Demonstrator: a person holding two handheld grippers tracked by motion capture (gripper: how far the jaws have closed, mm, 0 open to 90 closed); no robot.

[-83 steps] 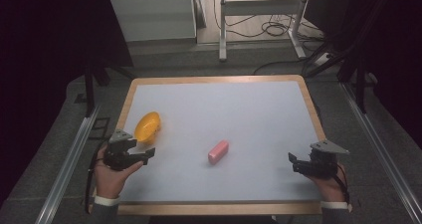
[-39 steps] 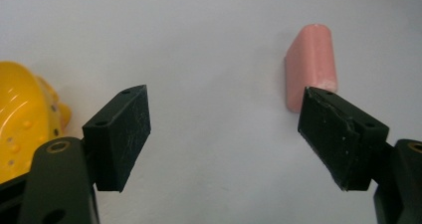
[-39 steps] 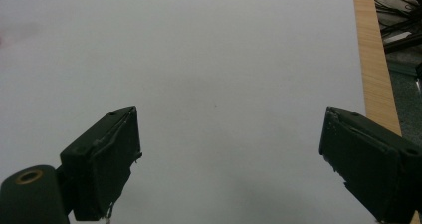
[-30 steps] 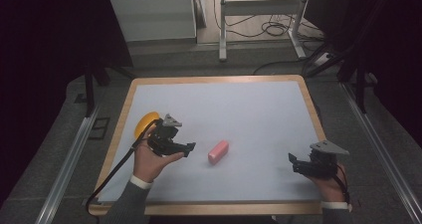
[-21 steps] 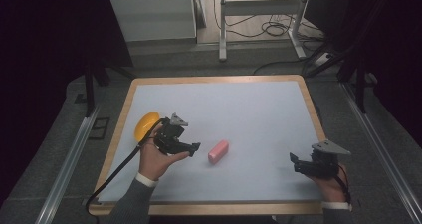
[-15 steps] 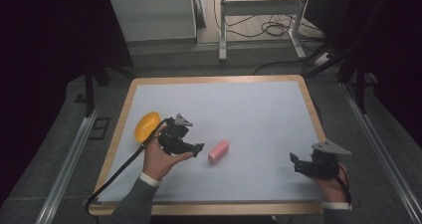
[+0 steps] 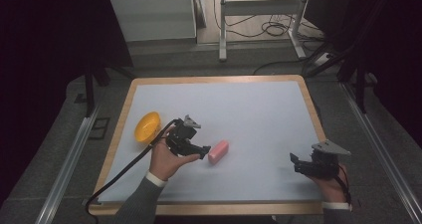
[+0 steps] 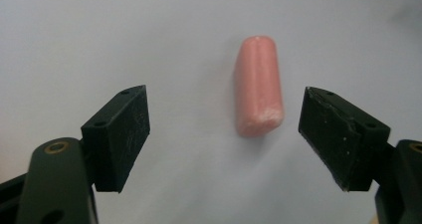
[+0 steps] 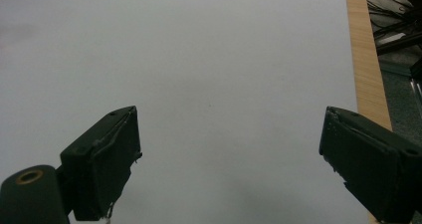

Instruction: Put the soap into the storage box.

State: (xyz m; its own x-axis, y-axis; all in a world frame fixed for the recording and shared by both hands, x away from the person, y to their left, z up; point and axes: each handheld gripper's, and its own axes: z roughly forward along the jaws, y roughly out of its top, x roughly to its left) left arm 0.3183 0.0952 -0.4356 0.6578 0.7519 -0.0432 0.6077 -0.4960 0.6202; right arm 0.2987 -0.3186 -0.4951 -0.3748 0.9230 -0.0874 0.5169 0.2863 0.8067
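A small pink block [image 7: 218,152] with rounded ends and a smooth, slightly waxy surface lay flat on the white table surface [image 7: 249,114], a little left of the middle and nearer the front edge than the far edge. In the high view its long axis ran obliquely, the near end pointing toward the front left corner. In the left gripper view the pink block [image 8: 258,86] appeared as a short, rounded bar, uniformly pale pink, with a lighter scuffed patch at its near end and a faint ridge along its upper face.

The left gripper [image 7: 203,152], held in the person's left hand [image 7: 166,159], was just beside the block's left side, its jaws pointing at it. In the left gripper view the left gripper [image 8: 224,134] had its jaws spread wide, one on each side of the block's near end, with neither pad touching it.

The right gripper [image 7: 294,163], held in the right hand [image 7: 329,181], rested near the front right corner of the surface, well apart from the block. In the right gripper view the right gripper [image 9: 229,159] also had its jaws spread, with bare white surface between them and the wooden table border [image 9: 363,59] to one side.

A shallow orange plastic bowl [image 7: 147,127] stood close to the left edge, just behind the left hand.
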